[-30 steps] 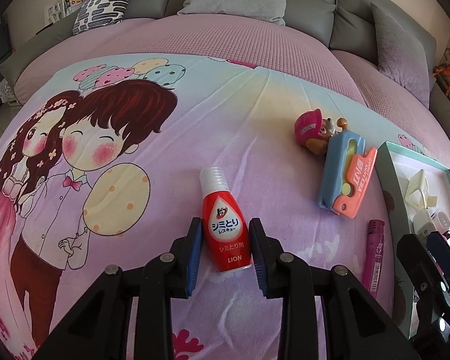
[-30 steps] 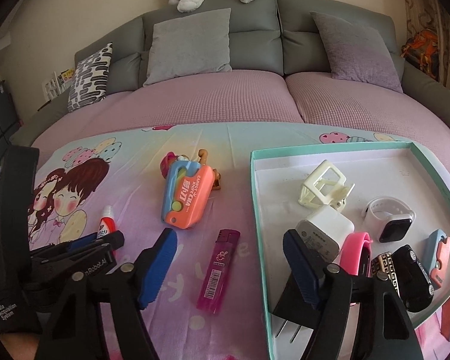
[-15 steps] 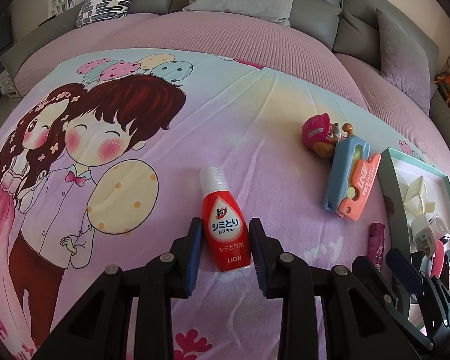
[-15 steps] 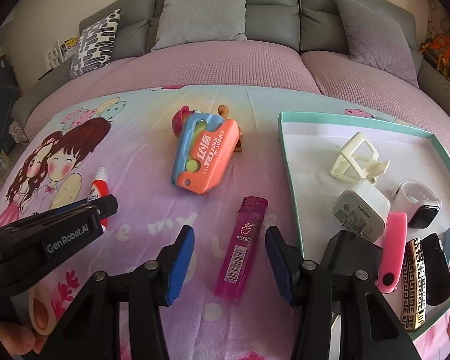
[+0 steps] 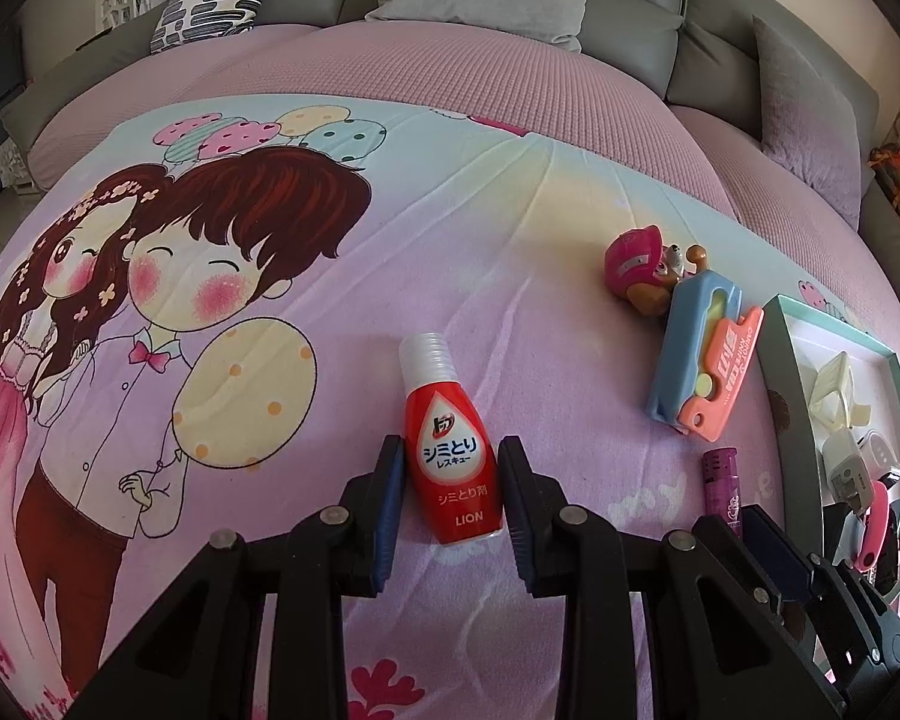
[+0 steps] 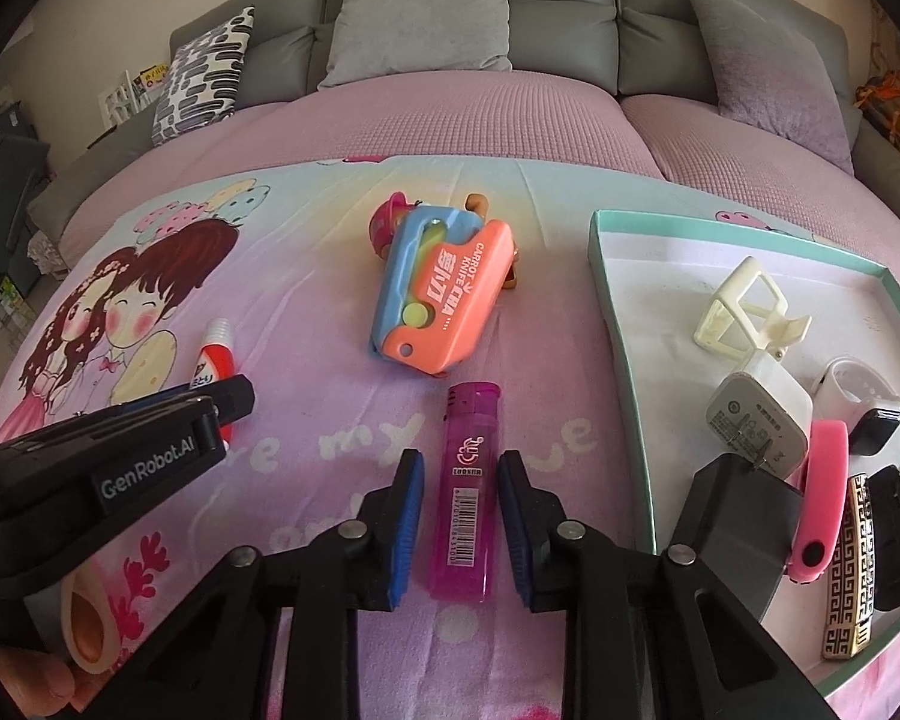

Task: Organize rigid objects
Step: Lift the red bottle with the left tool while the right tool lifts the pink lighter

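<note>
1. Grey sofa cushions back a bed (image 5: 510,138) spread with a cartoon-print sheet, on which everything lies.
2. Left tongs (image 5: 450,489) are released, jaws set to either side of the red bottle (image 5: 455,465) without visibly touching it; the label end lies between the pads, the white cap points away.
3. Right tongs (image 6: 457,525) are likewise released, straddling the purple lighter (image 6: 467,483), which lies lengthwise between the jaws, its barcode end nearest them.
4. Judged by look, both are light, stiff plastic. The bottle's glossy body tapers toward the cap, so the wide lower part where the pads sit is the safer hold. The lighter's flat smooth sides may slip; a hold at mid-length suits it.
5. Further out, well apart from both tongs, lies the orange-and-blue toy knife (image 6: 444,294), touching a small figurine (image 5: 639,267).
6. On the right, the teal-rimmed tray (image 6: 621,324) holds a charger, watches and a stand, the likely destination.
</note>
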